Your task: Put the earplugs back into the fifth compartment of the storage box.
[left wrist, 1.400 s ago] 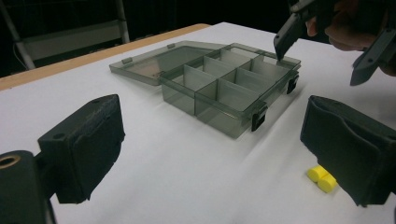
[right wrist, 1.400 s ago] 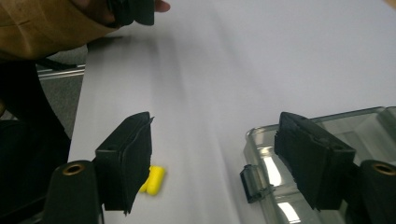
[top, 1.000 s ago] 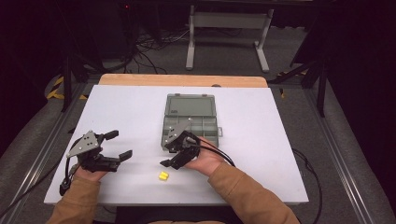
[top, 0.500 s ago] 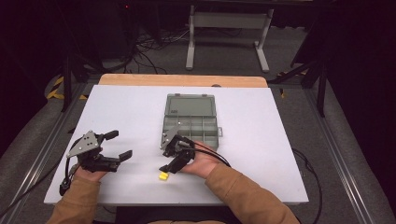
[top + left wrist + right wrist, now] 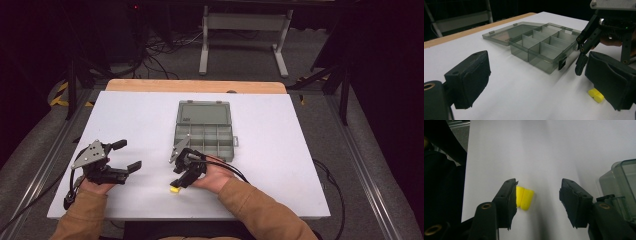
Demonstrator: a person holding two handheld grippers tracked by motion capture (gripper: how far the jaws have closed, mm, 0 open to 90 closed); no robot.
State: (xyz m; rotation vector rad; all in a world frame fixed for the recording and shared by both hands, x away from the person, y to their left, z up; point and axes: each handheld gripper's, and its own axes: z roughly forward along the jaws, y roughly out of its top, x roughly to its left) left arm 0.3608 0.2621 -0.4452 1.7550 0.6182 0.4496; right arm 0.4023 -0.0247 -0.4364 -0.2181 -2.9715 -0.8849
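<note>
Two yellow earplugs (image 5: 524, 197) lie side by side on the white table (image 5: 280, 150), near its front edge (image 5: 174, 189). My right gripper (image 5: 537, 200) is open and angled down over them, the plugs just inside its left jaw. From the left gripper view the same earplugs (image 5: 596, 95) lie below the right gripper (image 5: 584, 65). A clear grey compartment box (image 5: 206, 131) stands with its lid flat back, just beyond the right gripper (image 5: 181, 176). My left gripper (image 5: 124, 155) rests open at the table's left, with nothing between its jaws (image 5: 536, 82).
A wooden strip (image 5: 195, 86) runs along the table's far edge. Beyond it are a metal stand (image 5: 245, 35) and cables on the dark floor. Bare table surface lies right of the box (image 5: 544, 50) and between the two grippers.
My right gripper has moved down and left from beside the box to over the yellow earplugs. The left gripper has stayed put.
</note>
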